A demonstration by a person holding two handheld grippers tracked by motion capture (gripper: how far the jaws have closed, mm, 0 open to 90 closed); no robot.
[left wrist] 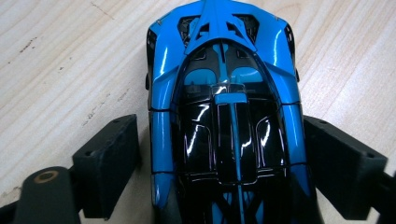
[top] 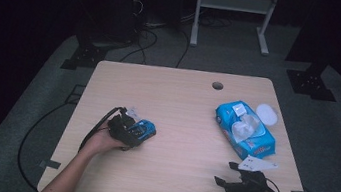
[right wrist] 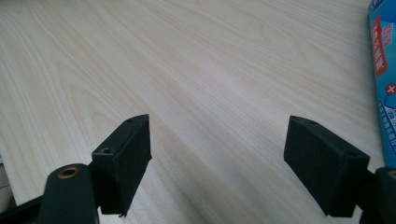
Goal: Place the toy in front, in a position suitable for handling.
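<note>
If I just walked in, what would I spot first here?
Probably the shiny blue and black toy car on the left side of the wooden table, sitting between the left gripper's jaws. Next, the bright blue pack of wipes lying on the right side, with a white round lid beside it. The right gripper waits open near the front edge.

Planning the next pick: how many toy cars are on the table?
1. The toy car lies at the table's left, between the left gripper's jaws. None shows elsewhere.
</note>
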